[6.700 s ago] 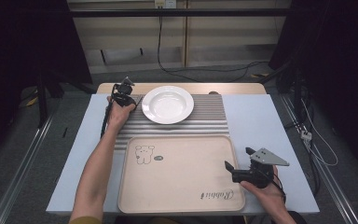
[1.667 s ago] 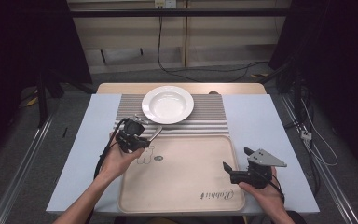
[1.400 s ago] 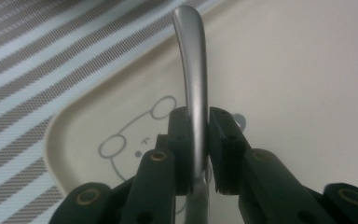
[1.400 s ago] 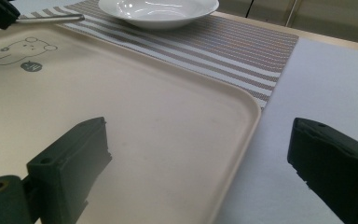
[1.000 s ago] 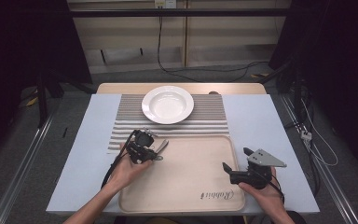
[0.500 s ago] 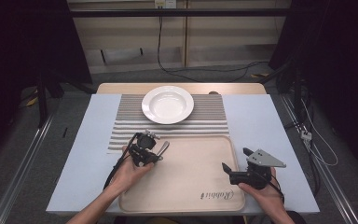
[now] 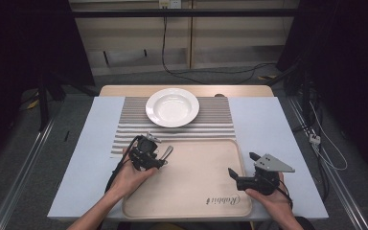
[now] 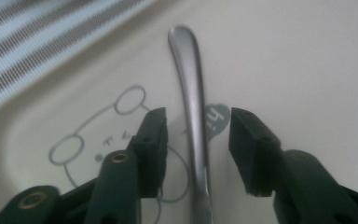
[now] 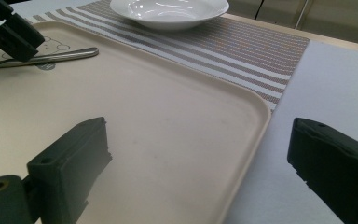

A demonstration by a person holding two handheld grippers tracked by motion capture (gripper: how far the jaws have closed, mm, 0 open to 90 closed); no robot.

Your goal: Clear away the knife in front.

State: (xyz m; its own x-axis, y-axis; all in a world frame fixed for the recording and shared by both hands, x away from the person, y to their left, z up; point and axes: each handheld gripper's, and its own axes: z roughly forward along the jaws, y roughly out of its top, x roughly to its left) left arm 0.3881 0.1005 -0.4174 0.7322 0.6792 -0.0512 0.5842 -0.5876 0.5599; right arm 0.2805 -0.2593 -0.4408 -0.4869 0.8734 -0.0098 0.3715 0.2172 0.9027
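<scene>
A metal utensil handle (image 8: 192, 93) lies flat on the beige tray (image 8: 307, 56), over its printed bear drawing. My left gripper (image 8: 198, 116) straddles it. Its jaws have just been opening and stand apart on either side of the handle, not pressing it. In the high view the left gripper (image 7: 159, 159) sits at the tray's (image 7: 196, 191) left part, with the utensil (image 7: 166, 152) at its tip. My right gripper (image 7: 241, 164) is open at the tray's right edge, one jaw over the tray (image 9: 168, 140), the other over the blue table cover, nothing between them.
A white deep plate (image 7: 172, 107) stands on a striped placemat (image 7: 215, 120) behind the tray. From the right gripper view I see the plate (image 9: 168, 11), the placemat (image 9: 242, 46) and the utensil (image 9: 60, 55) at far left. Light blue cover (image 7: 268, 124) flanks the tray.
The left hand came from beside the plate to the tray's left part with the utensil. Its jaws have parted and the utensil now lies on the tray. The right hand stayed still.
</scene>
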